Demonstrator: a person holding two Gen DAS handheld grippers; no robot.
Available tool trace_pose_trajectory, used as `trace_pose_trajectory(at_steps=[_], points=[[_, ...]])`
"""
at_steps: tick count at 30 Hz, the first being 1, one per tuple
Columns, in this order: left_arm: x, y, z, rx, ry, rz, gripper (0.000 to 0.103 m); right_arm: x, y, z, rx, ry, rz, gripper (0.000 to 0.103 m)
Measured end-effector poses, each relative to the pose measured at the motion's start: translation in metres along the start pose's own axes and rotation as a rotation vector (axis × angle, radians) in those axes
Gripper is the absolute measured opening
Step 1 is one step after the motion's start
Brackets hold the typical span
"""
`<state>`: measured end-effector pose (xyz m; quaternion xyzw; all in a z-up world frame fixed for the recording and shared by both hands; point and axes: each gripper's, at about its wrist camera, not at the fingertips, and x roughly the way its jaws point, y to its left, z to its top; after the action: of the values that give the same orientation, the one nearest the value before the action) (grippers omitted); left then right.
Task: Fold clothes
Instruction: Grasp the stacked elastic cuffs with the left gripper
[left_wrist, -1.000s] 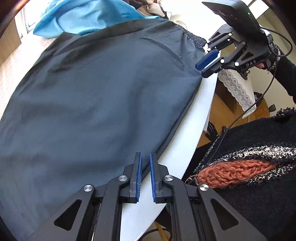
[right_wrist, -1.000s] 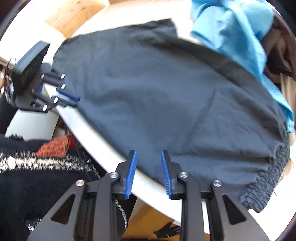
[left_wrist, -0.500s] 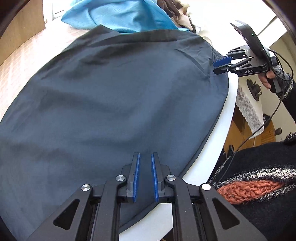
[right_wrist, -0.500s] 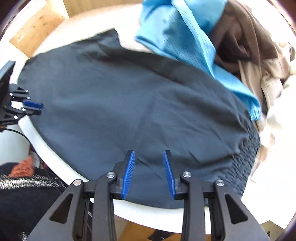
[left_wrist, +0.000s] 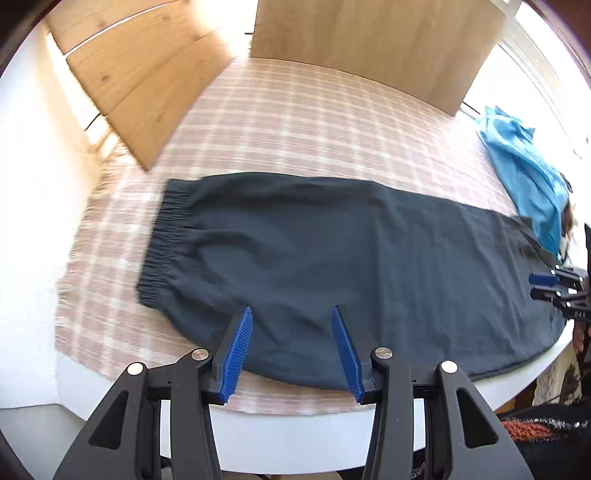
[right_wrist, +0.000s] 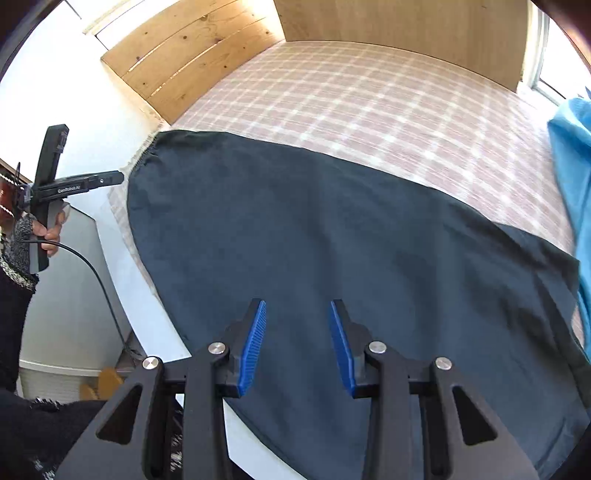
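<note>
Garment: a dark slate-grey woven garment with a gathered elastic waistband (left_wrist: 332, 266), lying flat across the middle of the frame on a pink-and-white checked cloth (left_wrist: 295, 122) over the white round surface (left_wrist: 295, 435); waistband at centre left, the far end running to the right edge.
Left gripper (left_wrist: 291, 350): at bottom centre of its own view, fingers about half apart, just opened wider, hovering over the garment's near edge with nothing pinched.
Right gripper (right_wrist: 297, 347): at bottom centre of its view, fingers moderately apart over the dark cloth, holding nothing; in the left view it shows small at the right edge.
Neighbour: a bright blue crumpled garment (left_wrist: 524, 173) at upper right, overlapping the dark one's far end.
Step in hand: likely taking the near edge at both ends to fold it over.
Doing it well: pinch one layer at the hem, both ends level, lift together, and keep clear of the blue piece.
Writing: white lettering on the left gripper's body in the right view, too small to read surely.
</note>
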<state>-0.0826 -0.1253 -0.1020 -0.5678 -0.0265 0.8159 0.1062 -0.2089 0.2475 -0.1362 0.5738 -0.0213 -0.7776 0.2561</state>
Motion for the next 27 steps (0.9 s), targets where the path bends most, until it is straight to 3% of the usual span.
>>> trace_pose_trajectory(at_steps=[2, 5, 8, 11, 14, 18, 23, 27], points=[[0.005, 0.035, 0.012, -0.03, 0.001, -0.017, 0.046, 0.023, 0.042, 0.032, -0.031, -0.027, 0.062, 0.035], [0.029, 0.059, 0.021, -0.024, 0.058, -0.046, 0.046, 0.064, 0.112, 0.079, -0.115, -0.046, 0.114, 0.035], [0.05, 0.06, 0.024, 0.023, 0.1, -0.05, 0.046, 0.103, 0.171, 0.118, -0.183, -0.03, 0.147, 0.032], [0.059, 0.058, 0.025, 0.077, 0.11, -0.018, 0.052, 0.141, 0.205, 0.143, -0.213, 0.029, 0.112, 0.032], [0.061, 0.059, 0.027, 0.09, 0.09, 0.012, 0.054, 0.168, 0.212, 0.146, -0.219, 0.12, 0.065, 0.032], [0.065, 0.064, 0.027, 0.07, 0.086, -0.012, 0.055, 0.199, 0.208, 0.138, -0.19, 0.211, 0.037, 0.033], [0.07, 0.057, 0.03, 0.108, 0.091, -0.032, 0.056, 0.203, 0.21, 0.138, -0.186, 0.196, 0.032, 0.032], [0.071, 0.055, 0.032, 0.11, 0.06, -0.06, 0.038, 0.199, 0.21, 0.133, -0.195, 0.181, 0.023, 0.033]])
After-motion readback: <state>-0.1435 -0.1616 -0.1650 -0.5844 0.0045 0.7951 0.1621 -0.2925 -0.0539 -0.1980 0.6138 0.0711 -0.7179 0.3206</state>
